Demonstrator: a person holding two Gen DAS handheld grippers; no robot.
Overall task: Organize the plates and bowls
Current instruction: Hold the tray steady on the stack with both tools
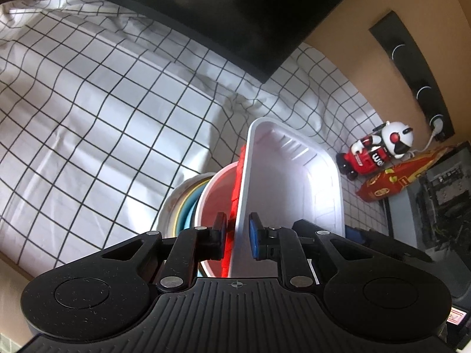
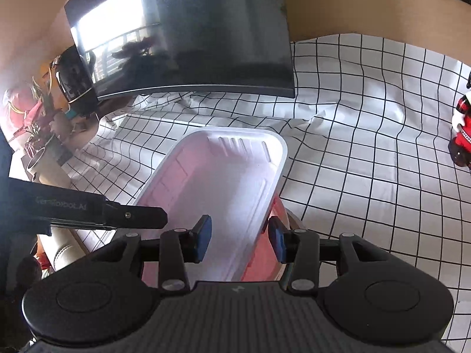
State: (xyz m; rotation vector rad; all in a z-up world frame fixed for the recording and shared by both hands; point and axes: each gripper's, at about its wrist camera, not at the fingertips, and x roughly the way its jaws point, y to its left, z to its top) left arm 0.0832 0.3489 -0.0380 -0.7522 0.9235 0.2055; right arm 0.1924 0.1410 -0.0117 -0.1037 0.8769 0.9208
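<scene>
Left gripper [image 1: 238,235] is clamped on the near rim of the white rectangular tray [image 1: 294,182]: black pad on the outer face, blue pad on the inner face, both pressing the wall. In the left wrist view the tray stands tilted up on edge.

The tray sits over a red-lined bowl [image 1: 219,203] with a white outer wall. That bowl is nested in a stack: a blue bowl [image 1: 188,214] and a pale patterned one [image 1: 172,206] show just to its left. All of it rests on the white black-grid tablecloth [image 1: 103,117].

Right gripper [image 2: 239,239] straddles the tray's right-hand wall, blue pads [image 2: 204,236] either side. A gap shows at both pads, so it reads as spread and not gripping, though the fisheye angle makes contact hard to rule out.

The left tool's black finger [image 2: 135,217] reaches in from the left onto the tray rim.

Background: dark monitor [image 2: 191,38], red-and-white robot toy [image 1: 379,150], red snack packet [image 1: 394,179].
</scene>
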